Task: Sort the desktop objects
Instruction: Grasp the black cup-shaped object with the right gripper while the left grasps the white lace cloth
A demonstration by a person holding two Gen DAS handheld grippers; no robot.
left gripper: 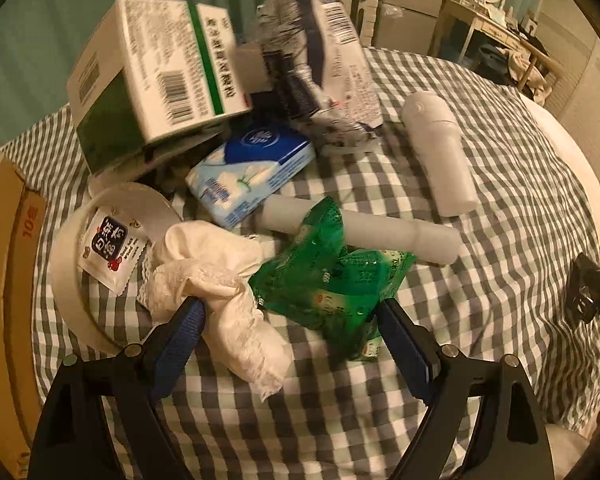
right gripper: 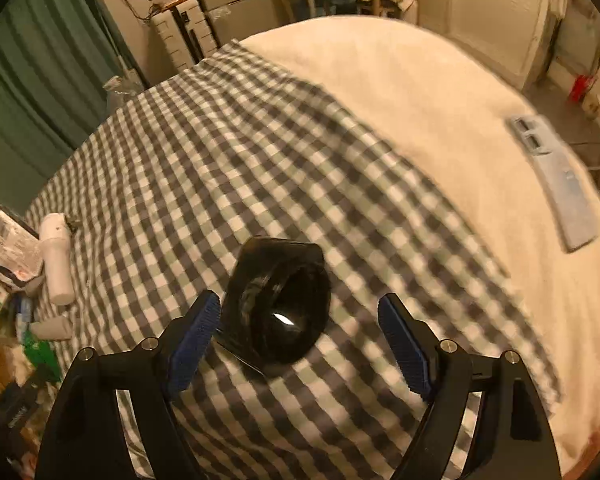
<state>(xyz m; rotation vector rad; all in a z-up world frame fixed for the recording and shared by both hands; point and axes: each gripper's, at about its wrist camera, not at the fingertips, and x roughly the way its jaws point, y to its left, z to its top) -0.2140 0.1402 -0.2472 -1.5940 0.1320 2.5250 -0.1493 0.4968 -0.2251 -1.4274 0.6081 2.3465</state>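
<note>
Jaws spread wide on both grippers, grasping nothing. The left gripper (left gripper: pixel 290 316) straddles a green packet (left gripper: pixel 332 280) and a crumpled white tissue (left gripper: pixel 220 280) at lower centre of the left view, on the checked cloth (left gripper: pixel 500 200) covering the desk. Both look light, soft and crinkly; the packet is best pinched across its bunched middle. The right gripper (right gripper: pixel 298 320) hangs over a black glossy ring-shaped holder (right gripper: pixel 280 304), probably rigid and slippery.
</note>
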